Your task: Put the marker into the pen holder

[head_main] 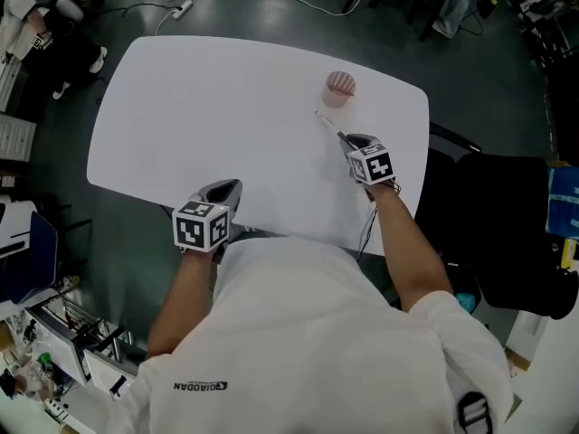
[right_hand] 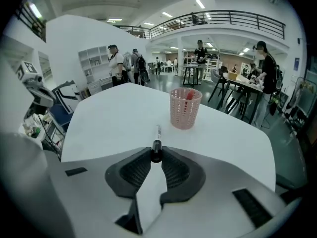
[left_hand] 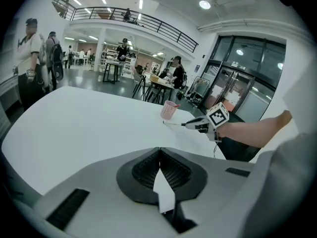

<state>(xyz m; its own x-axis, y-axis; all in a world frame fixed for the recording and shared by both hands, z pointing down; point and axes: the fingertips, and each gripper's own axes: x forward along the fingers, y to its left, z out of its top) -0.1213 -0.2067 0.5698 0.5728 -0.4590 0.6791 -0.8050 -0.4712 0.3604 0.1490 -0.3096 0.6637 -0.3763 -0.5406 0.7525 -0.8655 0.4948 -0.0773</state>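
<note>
While my right gripper [right_hand: 156, 153] clamps the dark rear end of the marker [right_hand: 158, 133] between its pad tips, the rest of the pen sticks out ahead of the jaws. Beyond the marker's tip, and apart from it, the pink mesh pen holder [right_hand: 185, 108] stands upright. My left gripper [left_hand: 159, 150] hangs closed and empty at the near edge of the white table [head_main: 226, 107], well off to the side of the work.

Because the grip sits at the very end, I judge the marker could pivot or slip as I tilt it. Its long free end could also catch the holder's rim and tip the light cup.

Only the right gripper view shows the pads on the pen and something red already inside the holder. The head view alone shows, from above, the gap between tip and holder.
</note>
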